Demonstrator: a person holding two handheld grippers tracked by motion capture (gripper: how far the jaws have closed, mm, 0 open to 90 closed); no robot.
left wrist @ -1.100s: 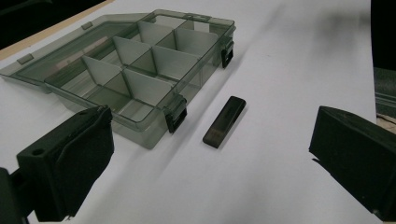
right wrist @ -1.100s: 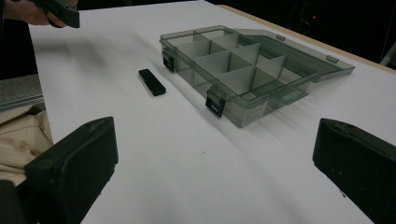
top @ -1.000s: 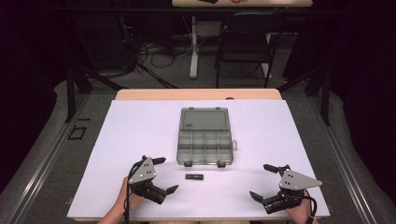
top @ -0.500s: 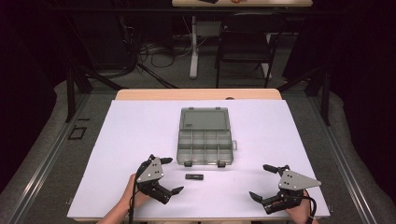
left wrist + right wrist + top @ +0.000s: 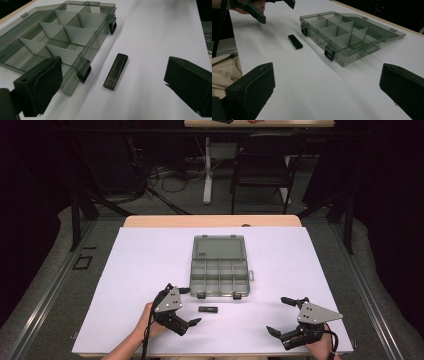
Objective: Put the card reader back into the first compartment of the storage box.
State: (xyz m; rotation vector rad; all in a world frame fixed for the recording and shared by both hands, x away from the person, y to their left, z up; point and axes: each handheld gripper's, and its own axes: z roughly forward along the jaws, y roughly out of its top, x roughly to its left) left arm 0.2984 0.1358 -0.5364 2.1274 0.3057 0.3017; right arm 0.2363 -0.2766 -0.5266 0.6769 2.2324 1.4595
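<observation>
A clear grey compartment box [image 5: 219,266] lies open in the middle of the white table [image 5: 130,270], lid folded back, its cells looking empty. A small black USB stick [image 5: 208,309] lies just in front of the box [image 5: 62,32], and it also appears in the left gripper view [image 5: 116,71] and right gripper view [image 5: 295,41]. My left gripper [image 5: 189,306] is open, jaws facing the stick from its left, a short gap away. My right gripper [image 5: 281,316] is open near the front right, with nothing between its jaws. The box [image 5: 342,35] sits ahead of it.
The table's front edge [image 5: 210,352] runs just below both hands. A wooden strip [image 5: 212,221] borders the far side. Behind the table stand a chair [image 5: 260,175] and a table leg [image 5: 206,170] among cables on the floor. A beige sleeve [image 5: 223,72] lies beside the right gripper.
My left gripper has moved right, toward the USB stick. The right gripper, the stick and the box have stayed where they were.
</observation>
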